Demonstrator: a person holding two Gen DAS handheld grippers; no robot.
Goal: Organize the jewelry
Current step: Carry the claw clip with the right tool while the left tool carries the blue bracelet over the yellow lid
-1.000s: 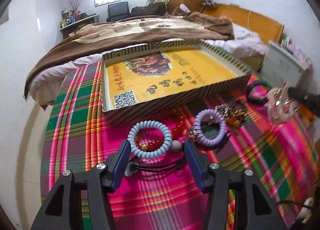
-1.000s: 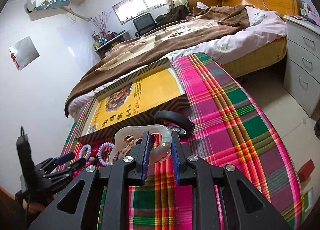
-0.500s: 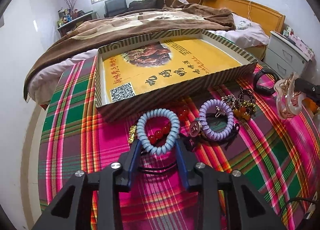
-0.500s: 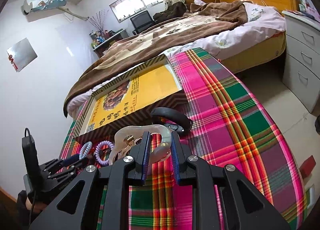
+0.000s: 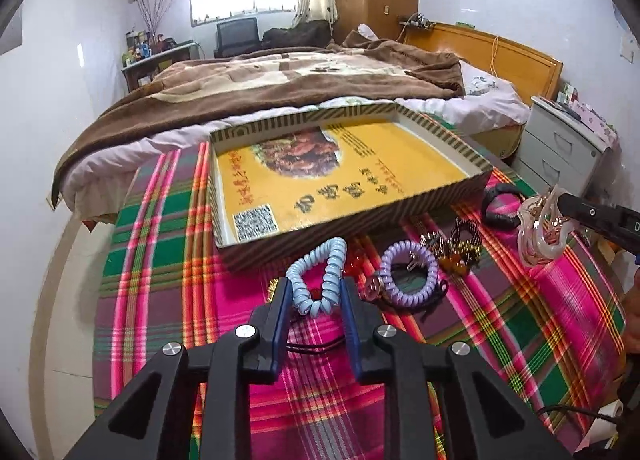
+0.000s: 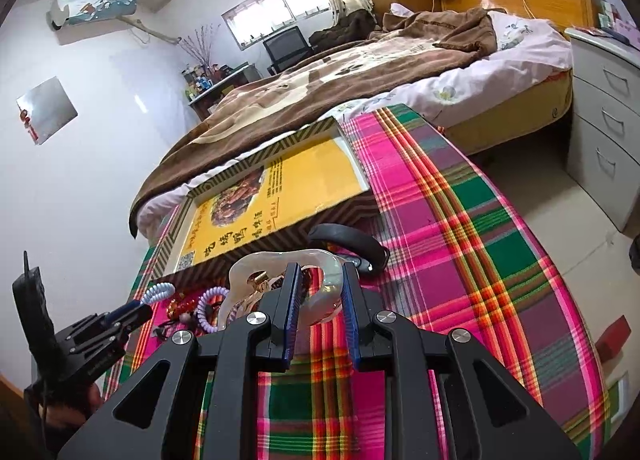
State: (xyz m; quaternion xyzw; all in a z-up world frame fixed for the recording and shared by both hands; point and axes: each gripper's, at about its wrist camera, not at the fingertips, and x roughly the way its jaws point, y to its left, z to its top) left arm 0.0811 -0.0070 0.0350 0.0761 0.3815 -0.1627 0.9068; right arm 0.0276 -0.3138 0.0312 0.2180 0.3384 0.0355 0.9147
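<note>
My left gripper (image 5: 314,292) is shut on a light blue spiral bracelet (image 5: 318,274), squeezed into a narrow loop and lifted off the plaid cloth, just in front of the yellow striped box (image 5: 340,184). My right gripper (image 6: 318,292) is shut on a translucent pink hair claw clip (image 6: 280,276), held above the cloth; the clip also shows in the left wrist view (image 5: 538,230). A purple spiral bracelet (image 5: 408,272), amber beads (image 5: 456,256) and a black band (image 5: 498,208) lie on the cloth.
The plaid cloth (image 5: 160,260) covers the table. The box (image 6: 272,196) sits at its far side against a bed with a brown blanket (image 5: 280,84). White drawers (image 6: 604,116) stand at the right. A black cord (image 5: 316,346) lies under the left gripper.
My left gripper has closed on the blue spiral bracelet, squeezing it narrow, and lifted it. The right gripper still holds the claw clip and has barely moved.
</note>
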